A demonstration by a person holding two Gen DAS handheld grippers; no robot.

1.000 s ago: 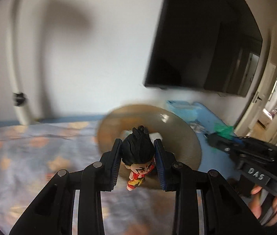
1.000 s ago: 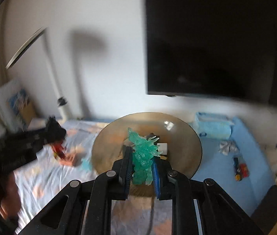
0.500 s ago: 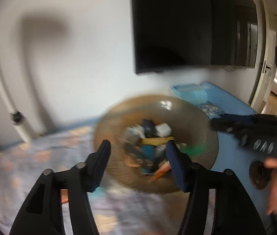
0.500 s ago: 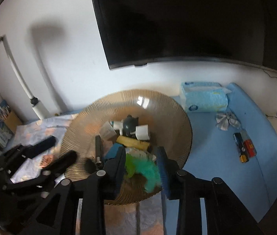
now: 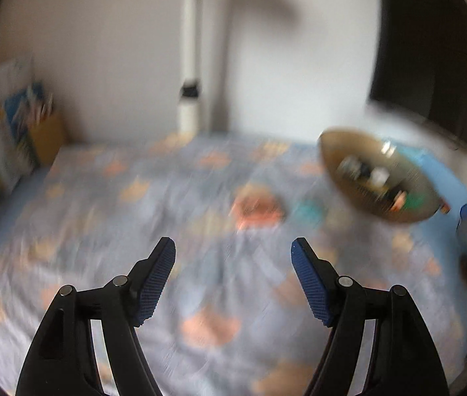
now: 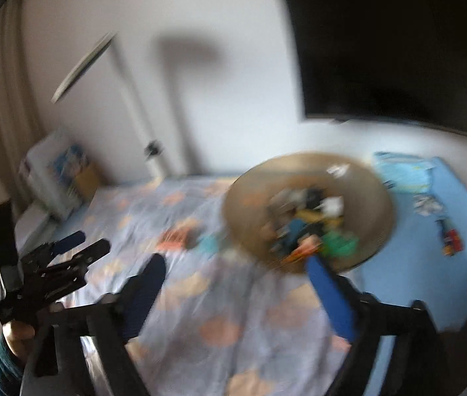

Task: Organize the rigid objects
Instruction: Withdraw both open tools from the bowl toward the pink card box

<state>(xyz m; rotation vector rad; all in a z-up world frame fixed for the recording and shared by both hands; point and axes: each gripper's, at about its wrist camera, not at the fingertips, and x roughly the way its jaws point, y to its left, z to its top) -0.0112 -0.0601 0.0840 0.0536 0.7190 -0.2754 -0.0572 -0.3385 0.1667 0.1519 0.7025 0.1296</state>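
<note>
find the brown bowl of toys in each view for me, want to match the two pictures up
Left wrist: the brown bowl sits at the right, above and right of the empty left gripper, whose jaws are opening.
Right wrist: the bowl is right of centre, just above the empty right gripper, jaws opening.
Shared landmark: the orange toy on the patterned bedspread, left of the bowl in both.

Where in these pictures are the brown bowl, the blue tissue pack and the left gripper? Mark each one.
brown bowl (image 6: 253, 184): right wrist view, on its bare inner wall.
blue tissue pack (image 6: 405, 170): right wrist view, on its top face.
left gripper (image 5: 233, 247): left wrist view, midway between its fingertips.
</note>
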